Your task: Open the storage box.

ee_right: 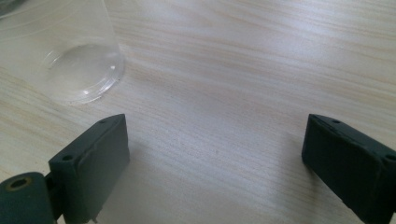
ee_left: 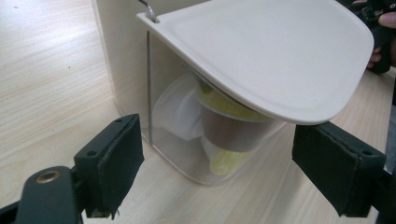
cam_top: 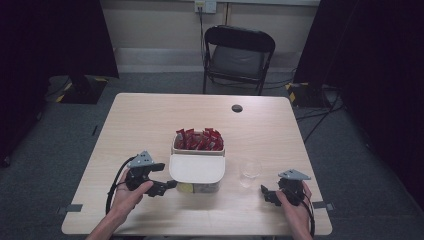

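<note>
Standing near the table's middle, toward the person's side: one cream storage box (cam_top: 197,162) in two compartments. Far compartment open, filled with red sachets (cam_top: 199,139). Near compartment covered by a cream lid (ee_left: 280,56), which is hinged on a metal pin and tilted up at its free edge; its clear front wall (ee_left: 187,154) shows small portion cups (ee_left: 224,135) with yellow contents lying jumbled inside.

Left gripper (cam_top: 162,186): at the box's near-left corner, aimed at the clear wall just under the lid's raised edge. Jaws parted, one on either side of the corner; in the left gripper view the pads press on nothing and nothing is gripped.

Clear plastic cup (cam_top: 249,172): upright on the table, just right of the box and apart from it.

Right gripper (cam_top: 266,194): resting low near the table's front right, close to the cup but not touching it. Jaws spread wide, bare tabletop between them.

Wooden table (cam_top: 150,120): pale top with a round cable hole (cam_top: 237,108) toward the far edge.

Black folding chair (cam_top: 237,57): beyond the table, on grey carpet.
</note>
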Action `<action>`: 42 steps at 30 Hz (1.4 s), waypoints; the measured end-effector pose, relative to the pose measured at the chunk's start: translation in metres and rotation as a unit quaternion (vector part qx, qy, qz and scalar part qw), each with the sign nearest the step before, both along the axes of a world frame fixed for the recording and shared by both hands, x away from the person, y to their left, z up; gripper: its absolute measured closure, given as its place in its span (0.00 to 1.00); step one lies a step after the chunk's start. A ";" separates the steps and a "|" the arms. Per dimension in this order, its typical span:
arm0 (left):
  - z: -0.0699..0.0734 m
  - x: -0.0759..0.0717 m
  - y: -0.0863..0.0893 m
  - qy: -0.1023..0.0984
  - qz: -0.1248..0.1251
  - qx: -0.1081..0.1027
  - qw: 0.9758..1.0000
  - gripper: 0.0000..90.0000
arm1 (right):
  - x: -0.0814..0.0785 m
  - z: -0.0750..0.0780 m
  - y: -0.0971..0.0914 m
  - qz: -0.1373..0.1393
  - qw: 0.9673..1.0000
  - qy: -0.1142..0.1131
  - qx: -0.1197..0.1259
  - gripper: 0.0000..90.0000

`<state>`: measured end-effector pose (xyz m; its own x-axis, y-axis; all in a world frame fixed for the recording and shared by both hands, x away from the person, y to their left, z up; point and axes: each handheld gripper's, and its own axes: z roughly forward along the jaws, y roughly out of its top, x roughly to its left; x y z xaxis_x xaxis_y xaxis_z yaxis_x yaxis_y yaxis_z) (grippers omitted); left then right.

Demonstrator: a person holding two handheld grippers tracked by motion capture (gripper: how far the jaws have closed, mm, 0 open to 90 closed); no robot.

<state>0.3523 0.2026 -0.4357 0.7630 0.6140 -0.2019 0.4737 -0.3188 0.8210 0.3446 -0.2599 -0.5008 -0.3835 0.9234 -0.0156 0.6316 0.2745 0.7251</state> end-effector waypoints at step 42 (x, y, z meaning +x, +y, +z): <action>0.026 0.012 -0.003 -0.012 0.000 -0.033 0.999 0.19 | 0.000 0.000 0.000 0.001 1.000 0.000 0.000 0.08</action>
